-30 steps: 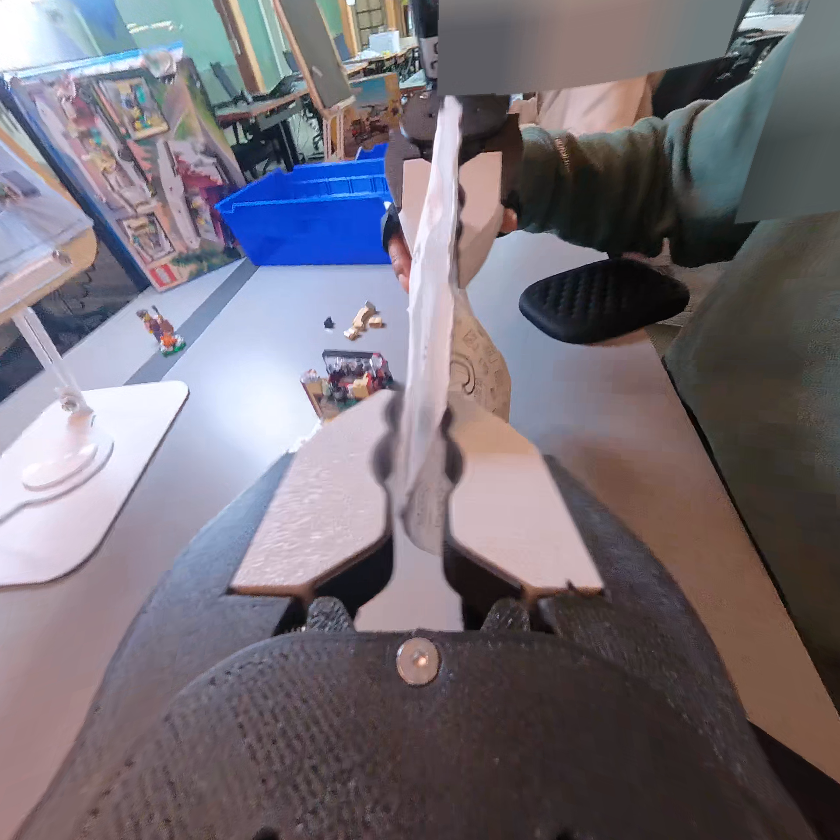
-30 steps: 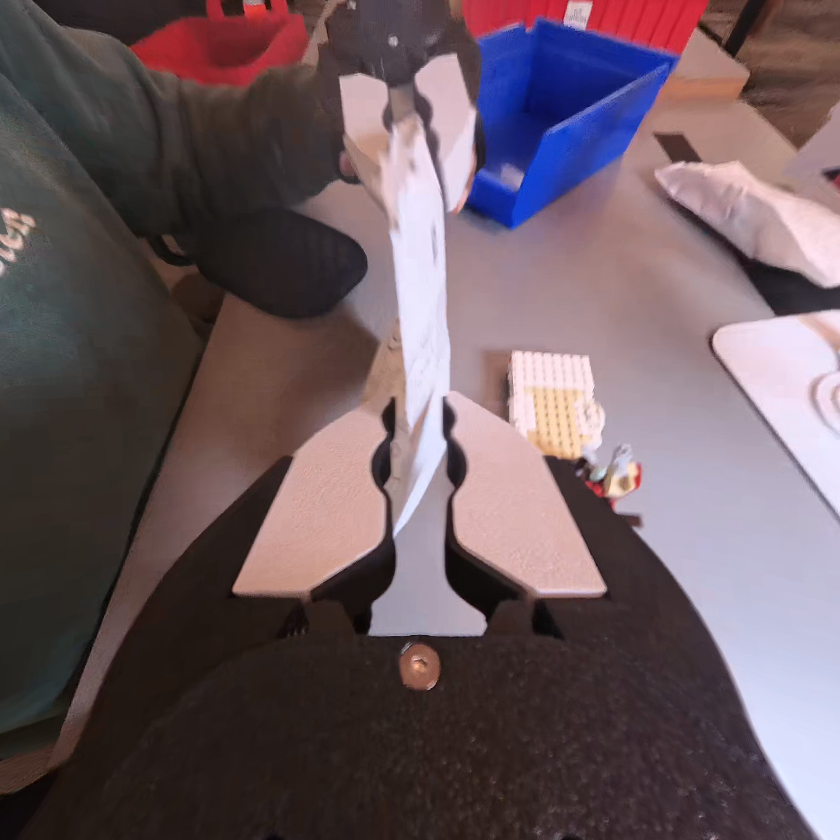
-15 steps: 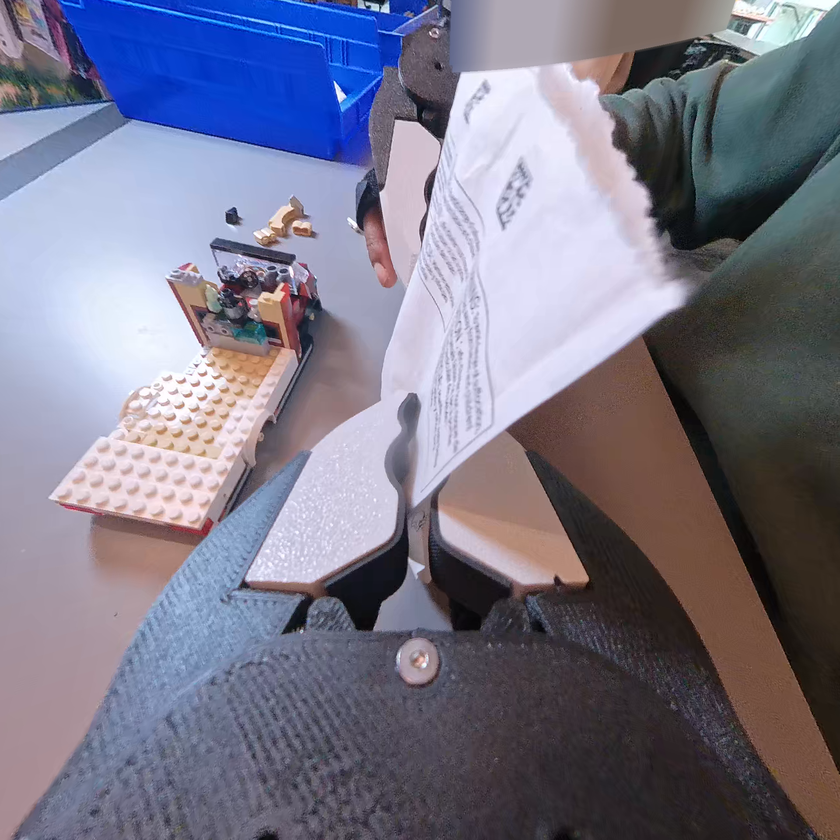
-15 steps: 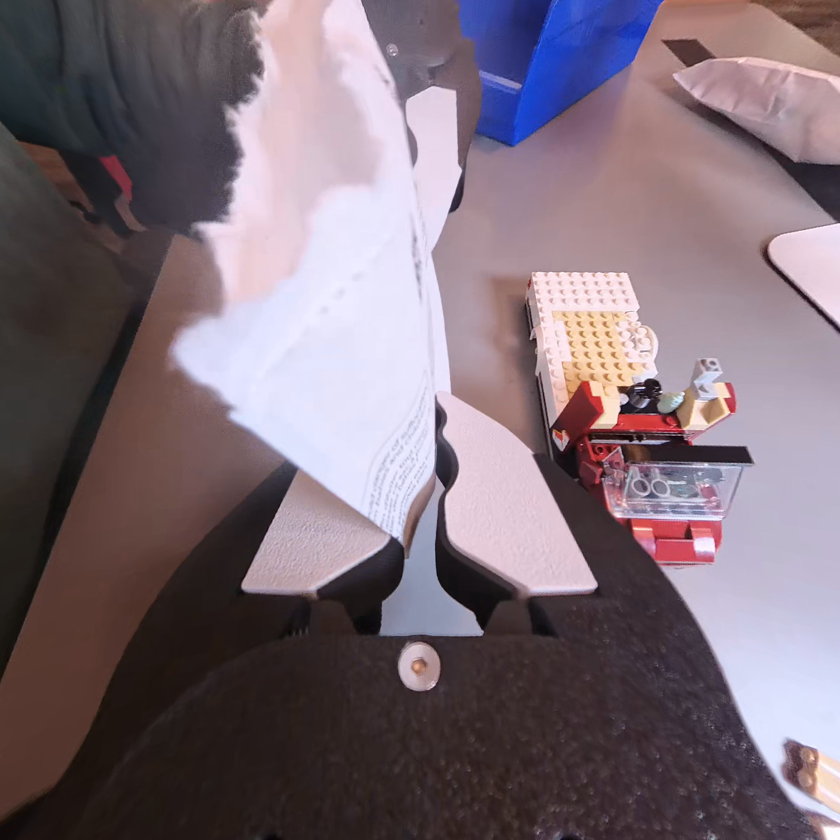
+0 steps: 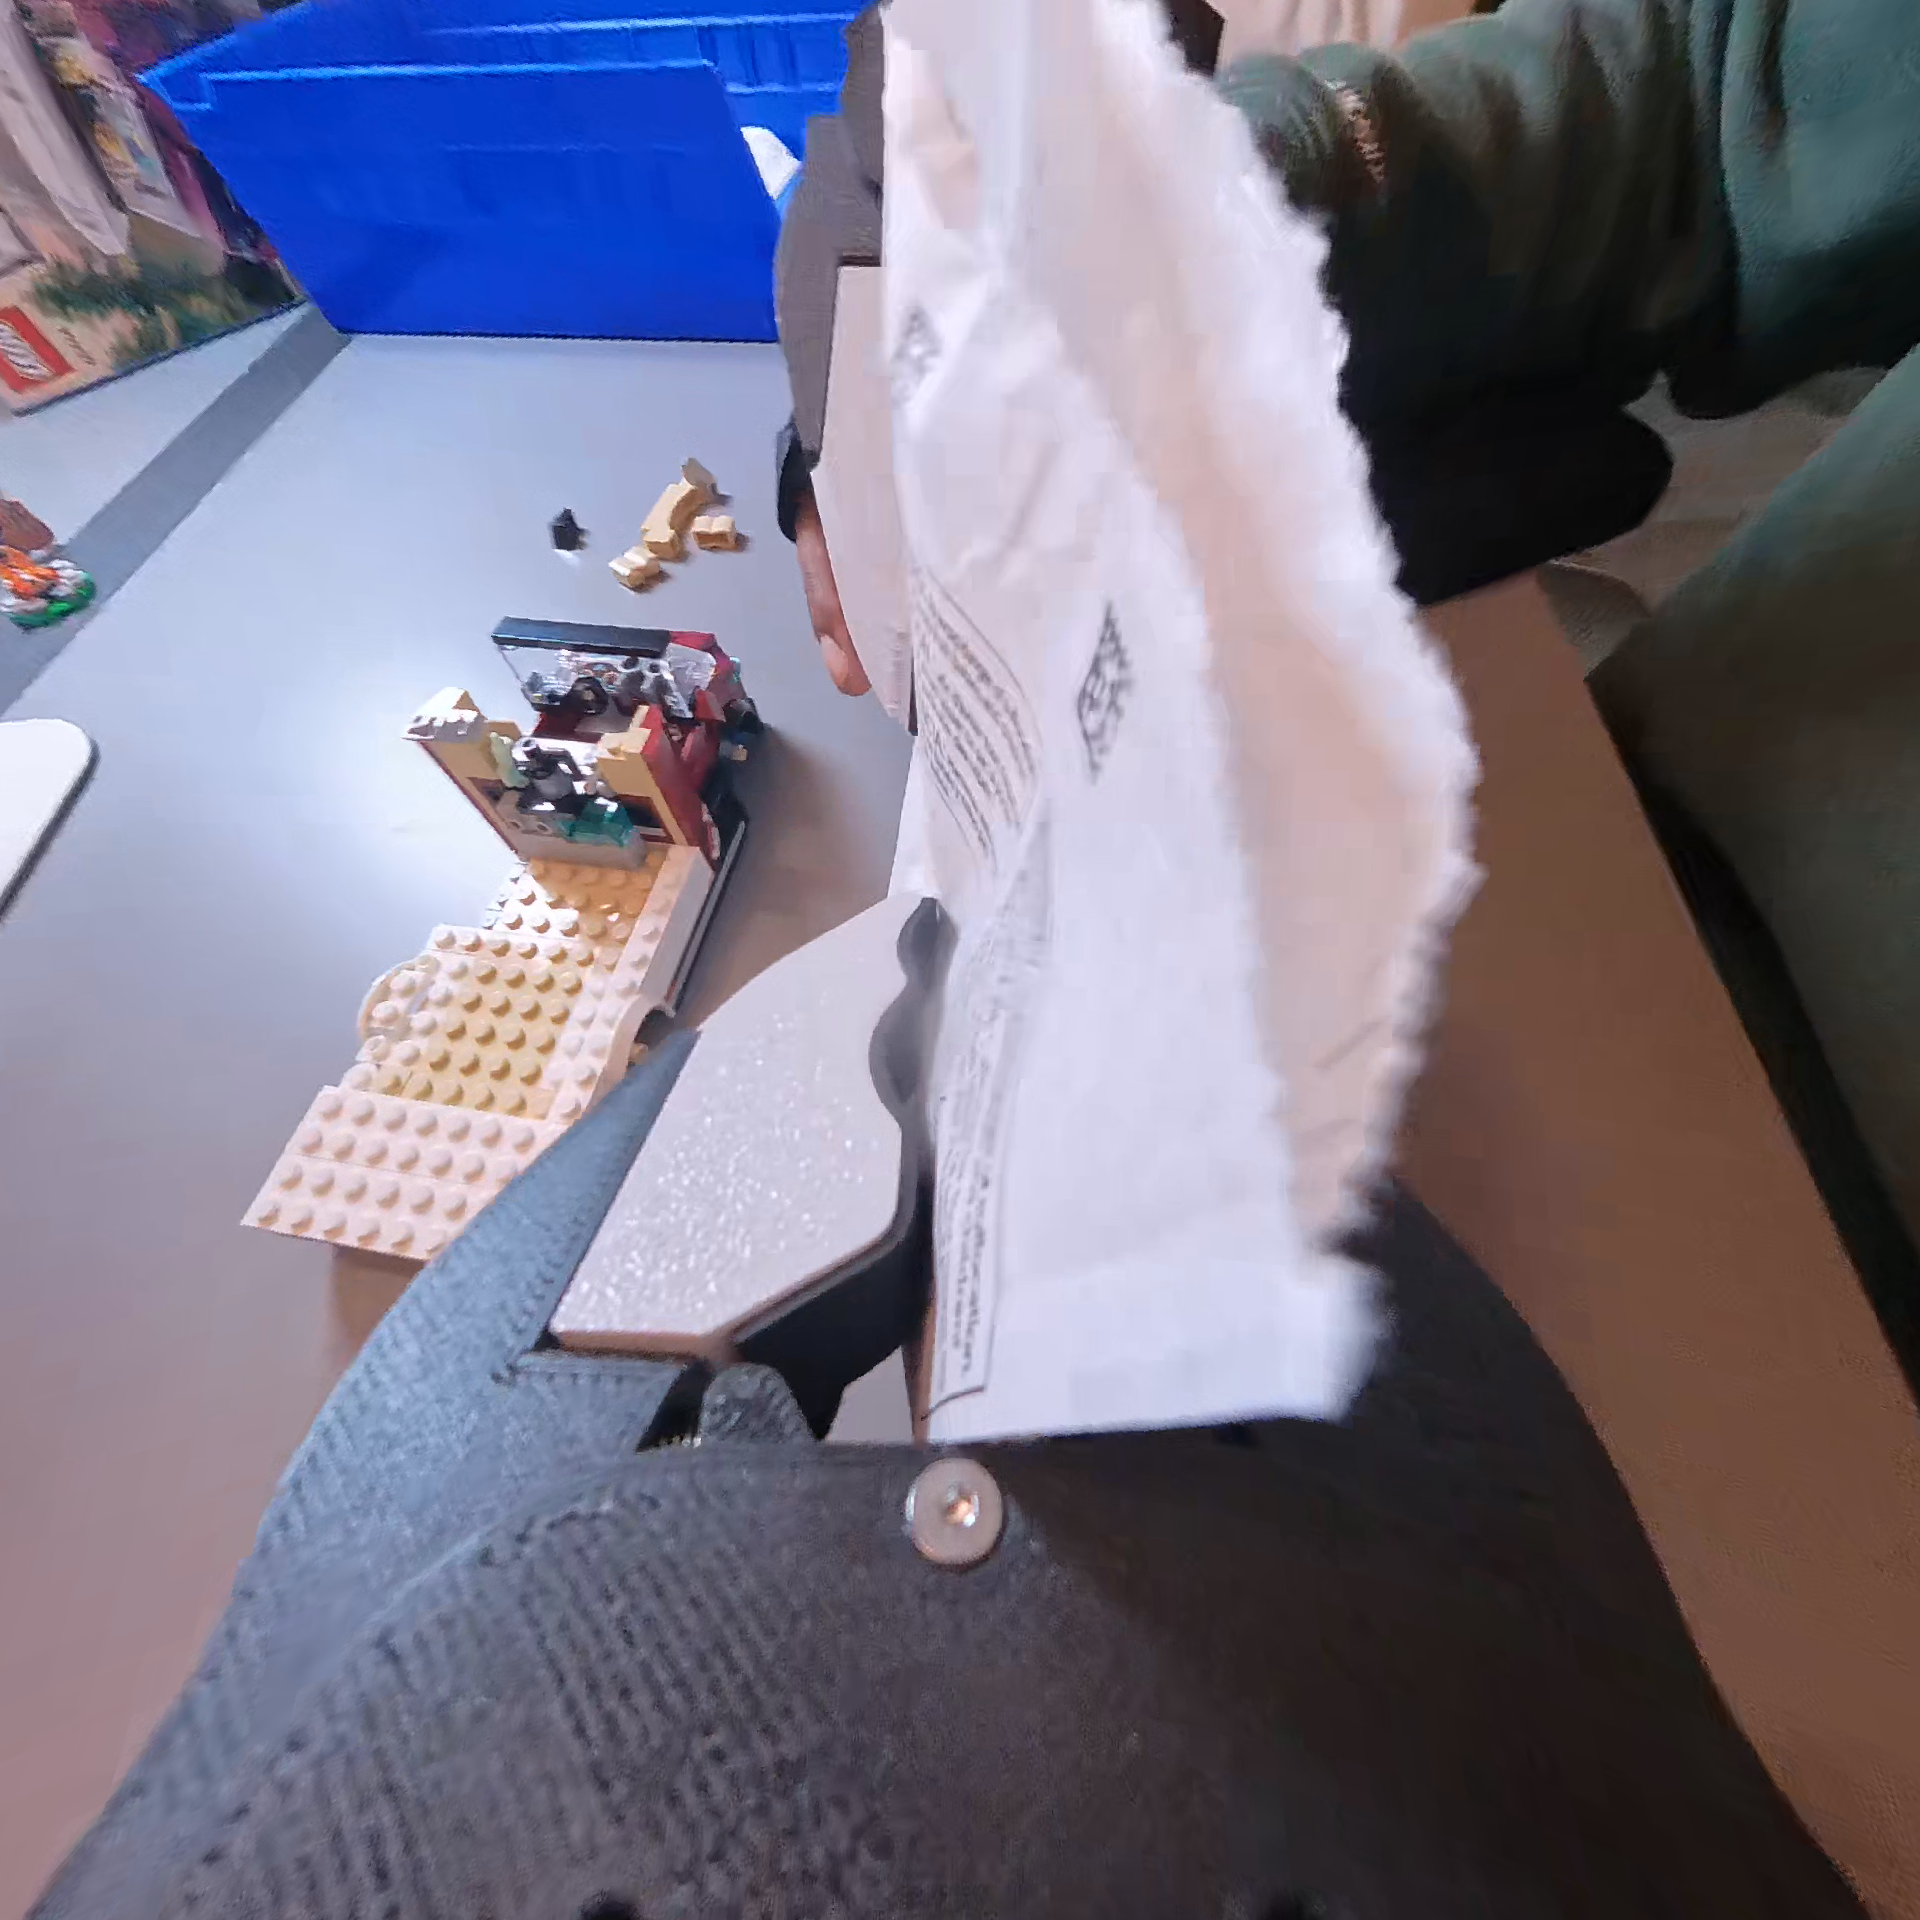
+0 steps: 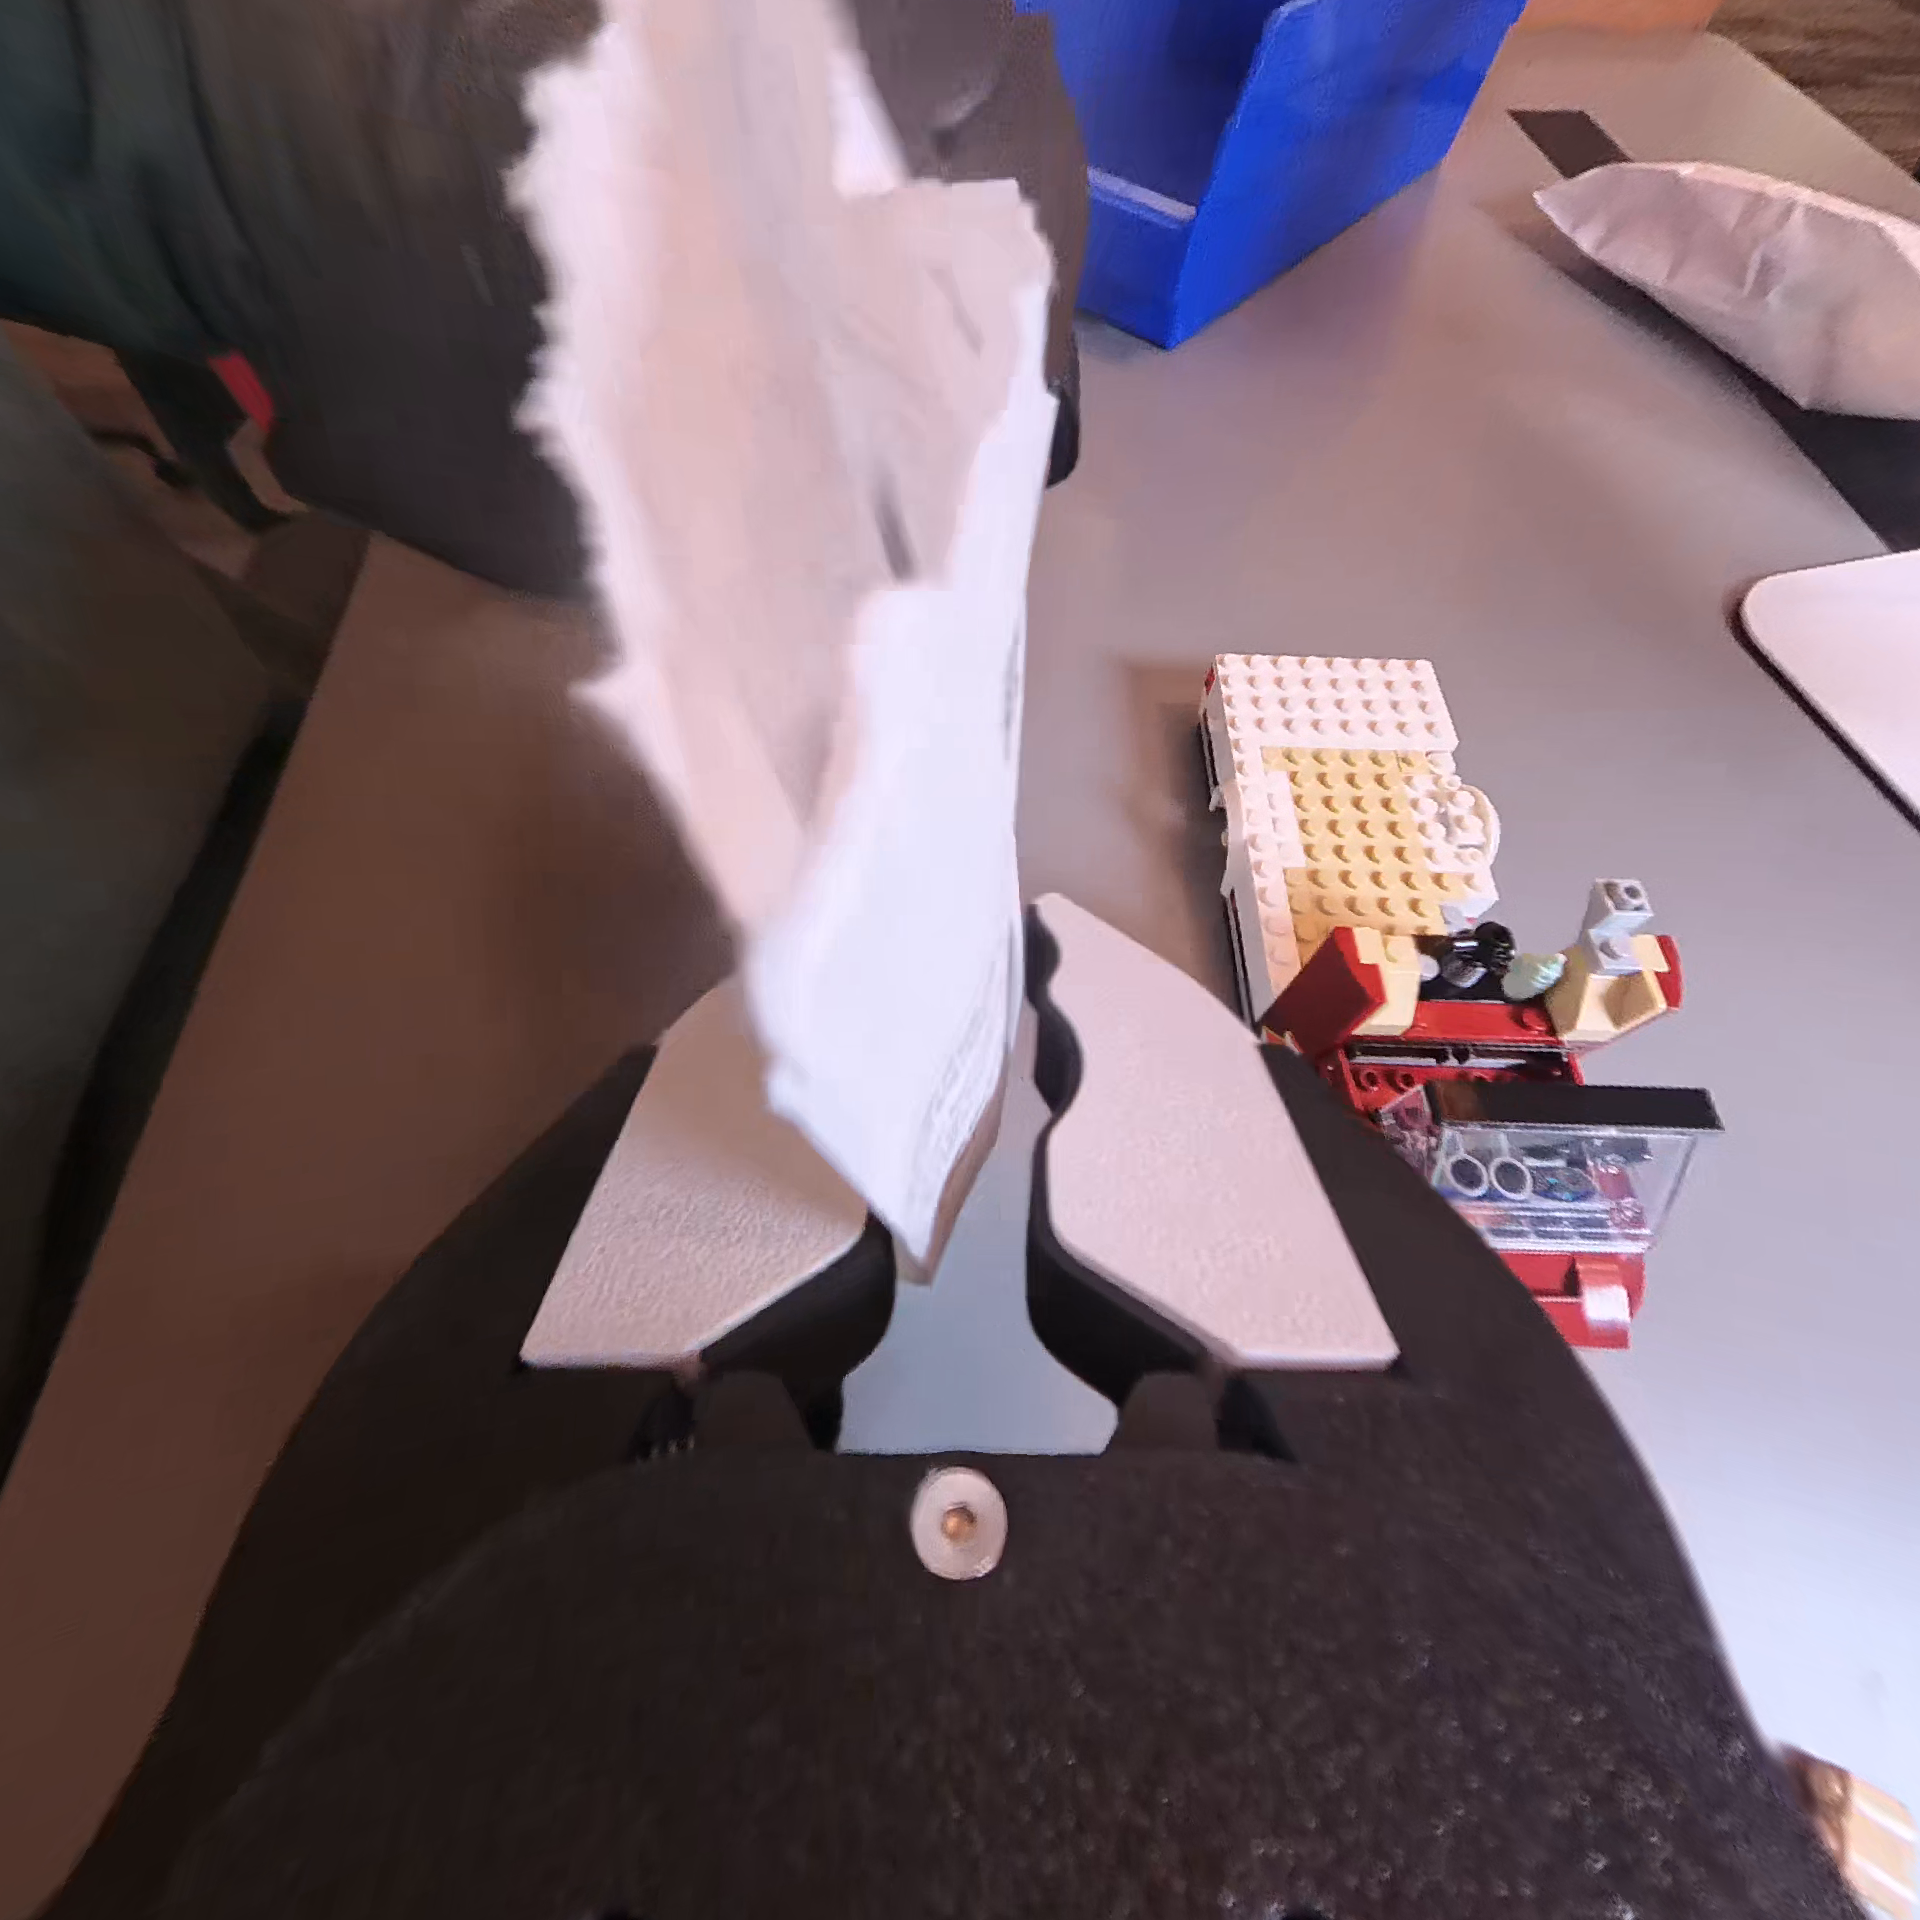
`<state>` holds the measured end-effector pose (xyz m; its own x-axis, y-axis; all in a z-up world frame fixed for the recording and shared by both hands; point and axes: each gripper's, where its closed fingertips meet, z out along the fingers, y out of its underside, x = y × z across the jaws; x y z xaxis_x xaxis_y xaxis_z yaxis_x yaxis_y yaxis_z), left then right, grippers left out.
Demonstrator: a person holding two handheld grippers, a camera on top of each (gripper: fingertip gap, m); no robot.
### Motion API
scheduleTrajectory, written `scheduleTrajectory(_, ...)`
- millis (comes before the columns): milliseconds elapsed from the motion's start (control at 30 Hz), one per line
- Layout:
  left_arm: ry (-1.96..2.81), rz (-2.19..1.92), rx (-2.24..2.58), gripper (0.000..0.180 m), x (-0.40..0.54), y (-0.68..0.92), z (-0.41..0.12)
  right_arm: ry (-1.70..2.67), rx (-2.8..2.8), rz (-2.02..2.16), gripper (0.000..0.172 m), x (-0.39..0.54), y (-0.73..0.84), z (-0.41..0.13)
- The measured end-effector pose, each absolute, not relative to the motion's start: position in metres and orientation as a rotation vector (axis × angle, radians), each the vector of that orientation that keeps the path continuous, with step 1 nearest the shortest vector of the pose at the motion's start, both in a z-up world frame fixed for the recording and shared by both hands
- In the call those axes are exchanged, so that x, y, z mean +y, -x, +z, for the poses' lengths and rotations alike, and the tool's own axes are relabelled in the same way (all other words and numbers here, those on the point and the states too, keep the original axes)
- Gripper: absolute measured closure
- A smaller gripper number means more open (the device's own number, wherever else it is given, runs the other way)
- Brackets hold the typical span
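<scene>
White paper bag, long axis stretched between left tongs and right tongs, both clenched on it.

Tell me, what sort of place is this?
Probably a hobby or work room: a grey table bears a half-built toy brick model, loose bricks, a blue bin and a picture-covered box.

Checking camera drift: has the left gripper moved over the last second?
Yes. The left gripper dropped closer to the brick model, which now looms larger.
</scene>
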<state>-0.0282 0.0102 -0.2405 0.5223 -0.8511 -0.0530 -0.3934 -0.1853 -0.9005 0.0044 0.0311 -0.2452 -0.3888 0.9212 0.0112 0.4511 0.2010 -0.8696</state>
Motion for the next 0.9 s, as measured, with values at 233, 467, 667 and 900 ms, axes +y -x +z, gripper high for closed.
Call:
scheduleTrajectory(233, 1.801, -0.634, 1.004, 0.179, 0.01, 0.025, -0.231, 1.207, -1.867, 1.211, 0.162, 0.024, 0.004, -0.23)
scheduleTrajectory(467, 1.842, -0.589, 0.989, 0.135, -0.001, 0.048, -0.255, 1.296, -1.929, 1.097, 0.132, 0.038, -0.015, -0.246)
scheduleTrajectory(667, 1.788, -0.562, 1.002, 0.147, 0.002, 0.045, -0.235, 1.272, -1.888, 1.119, 0.17, 0.043, -0.011, -0.237)
scheduleTrajectory(900, 1.798, -0.63, 0.959, 0.135, -0.007, 0.049, -0.235, 1.31, -1.903, 1.146, 0.135, 0.04, -0.028, -0.235)
